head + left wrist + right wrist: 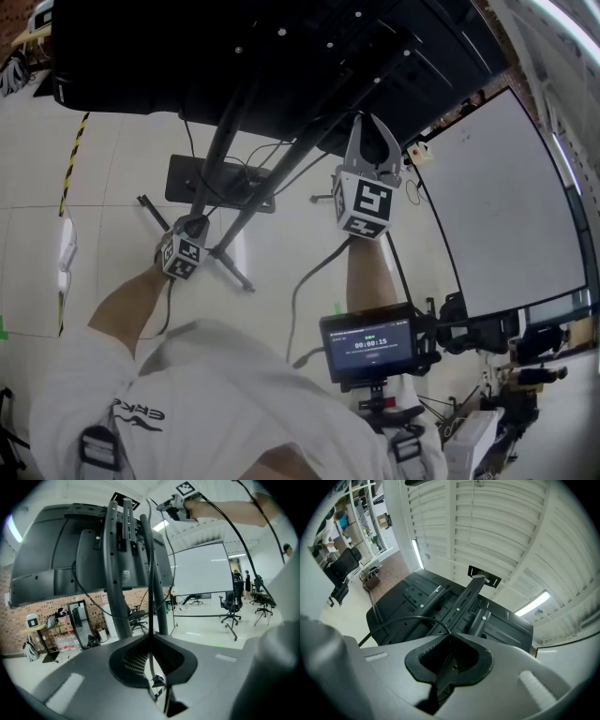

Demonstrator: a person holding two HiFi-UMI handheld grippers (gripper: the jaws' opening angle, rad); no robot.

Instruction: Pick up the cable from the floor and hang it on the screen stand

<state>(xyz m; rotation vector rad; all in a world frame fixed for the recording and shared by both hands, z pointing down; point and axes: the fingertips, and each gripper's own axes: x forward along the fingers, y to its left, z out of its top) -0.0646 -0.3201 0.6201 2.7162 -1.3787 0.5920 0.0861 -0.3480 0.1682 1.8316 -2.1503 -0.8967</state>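
A thin black cable (393, 619) is stretched between both grippers beside the black screen stand (221, 141). My left gripper (194, 223) is low by the stand's legs. It is shut on the cable (150, 663), which rises past the stand poles (115, 573) toward the other gripper. My right gripper (372, 127) is raised against the back of the black screen (187, 56) and is shut on the cable too. In the right gripper view the cable loops off to the left of the closed jaws (449, 637), below the stand's mounting bracket (465, 599).
The stand's flat base plate (202, 183) and a thin tripod leg (234, 267) lie on the pale floor. A large white board (497, 206) stands to the right. A small display unit (370, 347) hangs at the person's chest. Yellow-black tape (73, 150) marks the floor at left.
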